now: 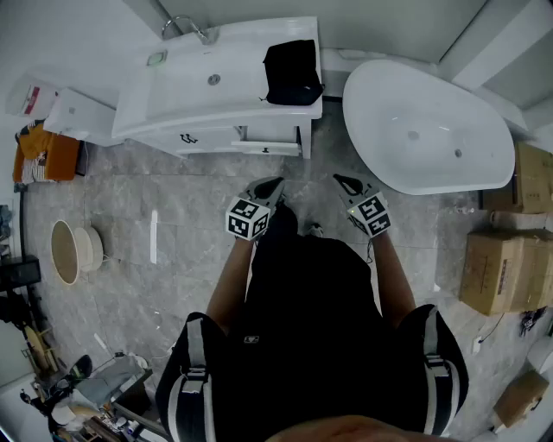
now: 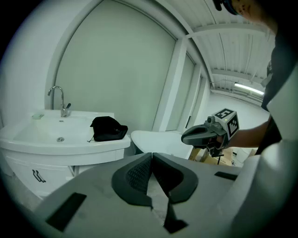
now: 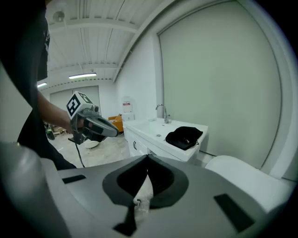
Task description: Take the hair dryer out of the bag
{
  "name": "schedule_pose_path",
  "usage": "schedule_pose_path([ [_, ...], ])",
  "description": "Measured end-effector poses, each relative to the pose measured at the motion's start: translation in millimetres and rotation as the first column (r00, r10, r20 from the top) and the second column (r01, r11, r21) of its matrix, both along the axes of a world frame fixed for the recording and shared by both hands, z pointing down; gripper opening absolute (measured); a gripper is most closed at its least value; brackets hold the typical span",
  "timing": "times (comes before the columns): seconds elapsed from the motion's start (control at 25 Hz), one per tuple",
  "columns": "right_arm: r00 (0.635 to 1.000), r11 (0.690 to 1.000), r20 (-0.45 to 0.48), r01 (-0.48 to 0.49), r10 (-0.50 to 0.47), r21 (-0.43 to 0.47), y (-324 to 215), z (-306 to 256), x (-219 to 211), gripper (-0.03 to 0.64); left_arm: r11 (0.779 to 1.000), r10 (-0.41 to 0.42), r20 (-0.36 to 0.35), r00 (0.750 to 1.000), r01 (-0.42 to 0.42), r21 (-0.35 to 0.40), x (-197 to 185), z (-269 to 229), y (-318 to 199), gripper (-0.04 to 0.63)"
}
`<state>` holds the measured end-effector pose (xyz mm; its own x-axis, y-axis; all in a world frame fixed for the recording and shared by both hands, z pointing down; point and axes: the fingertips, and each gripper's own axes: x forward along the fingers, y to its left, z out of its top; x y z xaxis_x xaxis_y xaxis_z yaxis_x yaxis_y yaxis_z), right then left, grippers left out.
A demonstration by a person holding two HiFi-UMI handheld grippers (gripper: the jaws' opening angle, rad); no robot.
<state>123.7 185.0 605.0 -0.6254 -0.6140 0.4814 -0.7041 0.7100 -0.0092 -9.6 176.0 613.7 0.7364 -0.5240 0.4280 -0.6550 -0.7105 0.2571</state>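
Head view, black bag (image 1: 292,72), contents hidden

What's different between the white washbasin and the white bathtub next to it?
The washbasin sits raised on a cabinet; the bathtub stands on the floor. The washbasin is roughly rectangular with a curved front; the bathtub is oval. The washbasin has a tap at the back and a black bag on one end; the bathtub shows neither. Both are white, with a drain hole.
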Motion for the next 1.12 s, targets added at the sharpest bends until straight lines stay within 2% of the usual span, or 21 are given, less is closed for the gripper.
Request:
schedule_pose_path([
  [0.6, 0.999, 0.999, -0.022, 0.036, -0.036, -0.009, 0, 1, -7, 0.058, 1.0, -0.019, -0.019, 1.0, 0.018, -0.009, -2, 2, -1, 0.017],
  [0.8, 0.997, 0.996, 0.028, 0.079, -0.078, -0.035, 3, 0, -12, 0.058, 1.0, -0.022, -0.013, 1.0, 0.022, -0.009, -4, 2, 2, 0.017],
  [1.12, 0.996, 0.995, 0.018, 0.093, -0.093, -0.04, 1, 0, -15, 0.058, 0.999, -0.039, -0.014, 0.999, 0.038, -0.007, -8, 2, 0, 0.017],
])
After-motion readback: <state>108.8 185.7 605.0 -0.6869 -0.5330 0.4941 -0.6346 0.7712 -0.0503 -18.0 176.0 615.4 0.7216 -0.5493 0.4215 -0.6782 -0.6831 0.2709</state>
